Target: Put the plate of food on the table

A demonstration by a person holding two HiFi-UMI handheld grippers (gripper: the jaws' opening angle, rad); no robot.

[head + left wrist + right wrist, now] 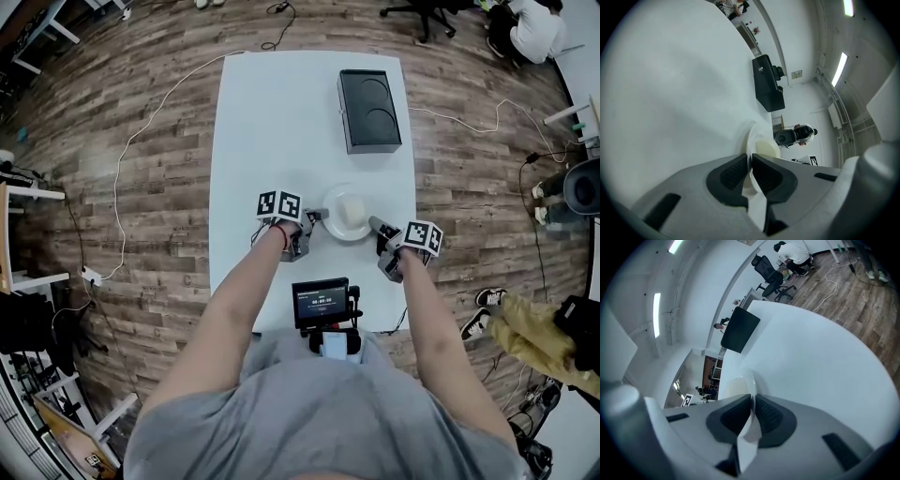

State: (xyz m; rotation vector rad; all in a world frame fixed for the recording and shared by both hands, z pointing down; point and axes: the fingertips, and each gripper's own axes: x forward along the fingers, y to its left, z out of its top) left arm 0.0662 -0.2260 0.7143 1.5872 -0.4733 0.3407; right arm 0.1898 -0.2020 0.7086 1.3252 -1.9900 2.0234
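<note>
A white plate [347, 213] with a pale block of food [352, 208] on it sits over the near right part of the white table [272, 122]. My left gripper [312, 217] is shut on the plate's left rim [749, 145], and my right gripper [377, 226] is shut on its right rim [751, 380]. In both gripper views the thin white rim runs between the dark pads [729, 176] [733, 418]. The food [766, 148] shows pale yellow past the left jaws. Whether the plate rests on the table or hangs just above it I cannot tell.
A black box-shaped appliance [369, 109] stands at the table's far right. A white cable [131, 141] trails over the wooden floor at the left. A person [530, 28] sits at the far right corner, beside a black office chair [427, 9].
</note>
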